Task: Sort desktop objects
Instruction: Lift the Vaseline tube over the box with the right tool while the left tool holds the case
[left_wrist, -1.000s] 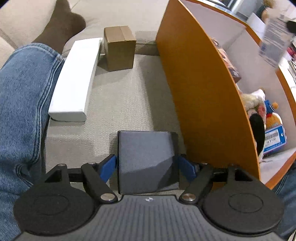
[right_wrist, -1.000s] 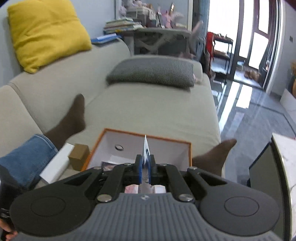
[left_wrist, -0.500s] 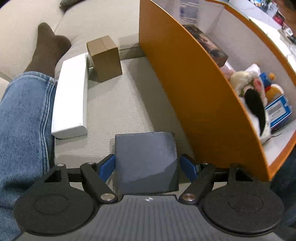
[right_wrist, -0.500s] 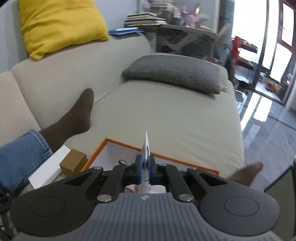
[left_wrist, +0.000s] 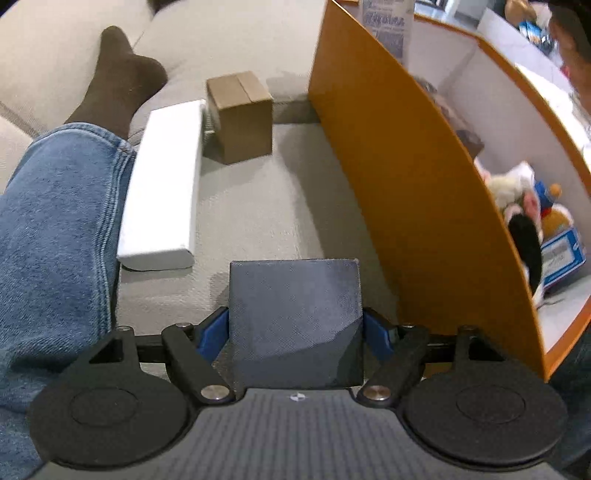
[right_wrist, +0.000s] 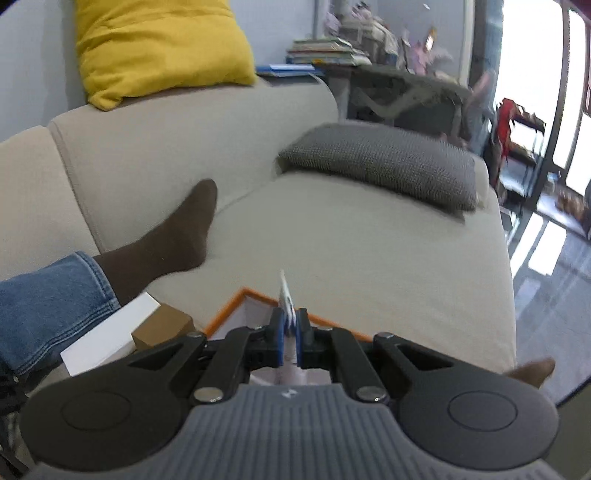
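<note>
Where the left wrist view looks down at the sofa seat, the left tongs (left_wrist: 295, 334) are seen spread wide around a dark grey box (left_wrist: 295, 317), with a blue pad (left_wrist: 212, 334) pressed on each side of it; the box is judged to be gripped, not merely straddled. Just to the right stands the orange wall of an open storage box (left_wrist: 406, 184), its white interior holding soft toys (left_wrist: 517, 206) and a blue-labelled carton (left_wrist: 563, 256). Ahead on the cushion lie a long white box (left_wrist: 162, 188) and, touching its far end, a small brown cardboard box (left_wrist: 240, 114). A denim-clad leg (left_wrist: 55, 240) borders the left side.

In the right wrist view, the right tongs (right_wrist: 290, 341) are pressed together on a thin white-and-blue card (right_wrist: 286, 299), held edge-up above the far orange rim of the storage box (right_wrist: 236, 299). The white box (right_wrist: 110, 334) and brown box (right_wrist: 162, 325) are seen at lower left. Motion blur is noted in the background.

Judgement: both items appear destined for the storage box. For a clean placement, the grey box should be lifted well clear of the orange wall before being carried sideways, kept level so that it does not slip between the pads, and lowered onto a bare patch of the floor away from the toys. The card should be lowered inside the rim before release, since a thin card let go high may flutter outside.
</note>
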